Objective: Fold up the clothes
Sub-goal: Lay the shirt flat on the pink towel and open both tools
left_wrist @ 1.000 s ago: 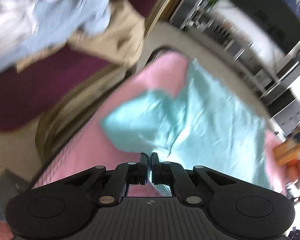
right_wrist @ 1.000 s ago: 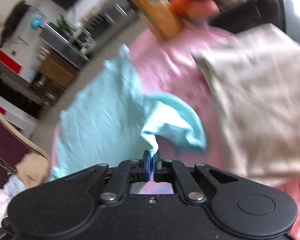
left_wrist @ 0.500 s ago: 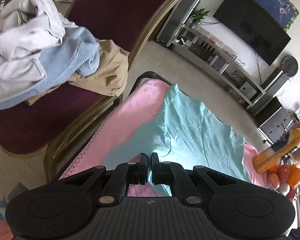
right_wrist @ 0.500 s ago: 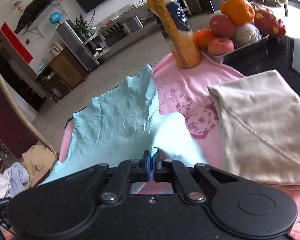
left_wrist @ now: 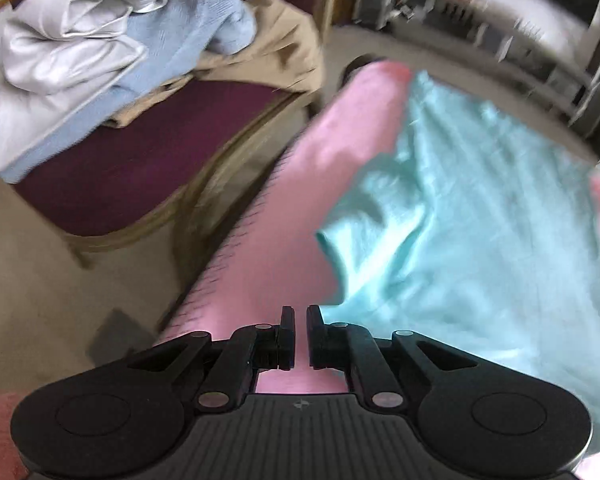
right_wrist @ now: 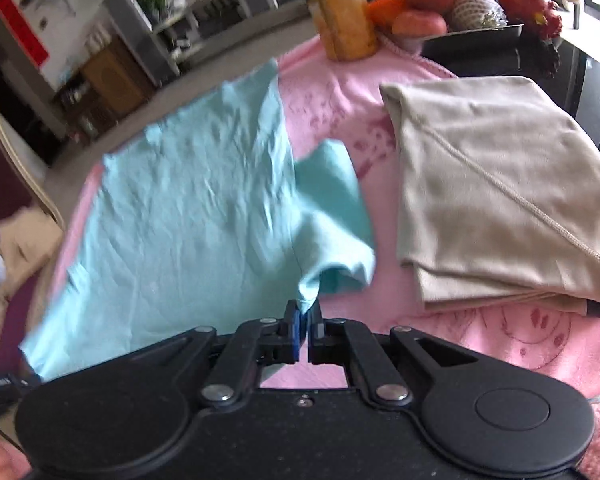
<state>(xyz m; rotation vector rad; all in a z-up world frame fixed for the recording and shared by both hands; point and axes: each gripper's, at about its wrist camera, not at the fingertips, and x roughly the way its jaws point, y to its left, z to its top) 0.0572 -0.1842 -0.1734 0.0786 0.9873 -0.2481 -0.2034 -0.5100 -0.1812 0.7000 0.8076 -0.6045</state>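
The left tongs (left_wrist: 300, 312) have just opened a little and nothing is between them; the turquoise shirt (left_wrist: 480, 240) lies just to their right on the pink blanket (left_wrist: 268, 264). The right tongs (right_wrist: 303, 312), also opening, seem to pinch the shirt's shoulder (right_wrist: 306, 292) loosely, probably to release it flat for folding.

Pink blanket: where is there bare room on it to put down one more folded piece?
Bare: the strip of pink blanket between the teal shirt and the edge facing the chair; the channel between the shirt and the folded beige garment; the near patch in front of that garment. Crowded: the far end, with bottle and fruit tray.
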